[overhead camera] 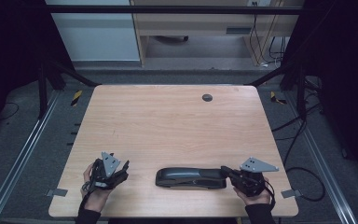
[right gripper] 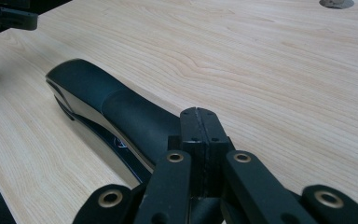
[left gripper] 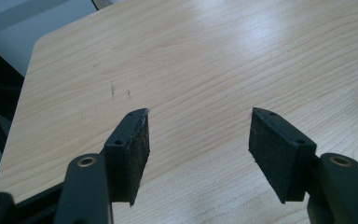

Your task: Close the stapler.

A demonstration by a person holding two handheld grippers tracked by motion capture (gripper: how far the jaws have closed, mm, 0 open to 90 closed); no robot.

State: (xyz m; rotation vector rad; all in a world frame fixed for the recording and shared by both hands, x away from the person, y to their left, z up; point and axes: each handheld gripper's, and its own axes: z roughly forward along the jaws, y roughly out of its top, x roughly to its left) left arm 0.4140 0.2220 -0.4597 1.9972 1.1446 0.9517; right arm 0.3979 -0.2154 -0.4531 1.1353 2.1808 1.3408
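Observation:
A long black stapler (overhead camera: 191,178) lies flat near the front edge of the wooden table (overhead camera: 168,121), lengthwise from left to right. My right gripper (overhead camera: 224,171) sits at the stapler's right end with its tips against it. In the right gripper view its jaws (right gripper: 198,114) are pressed pad to pad with nothing between them, over the rear end of the stapler (right gripper: 116,107). My left gripper (overhead camera: 124,167) rests at the front left, well apart from the stapler. Its jaws (left gripper: 199,133) stand wide apart over bare wood.
A small round grey grommet (overhead camera: 207,97) sits in the tabletop at the back, right of centre. Metal rails and cables run on the floor along both sides of the table. The other hand's gripper (right gripper: 9,16) shows at the top left of the right gripper view.

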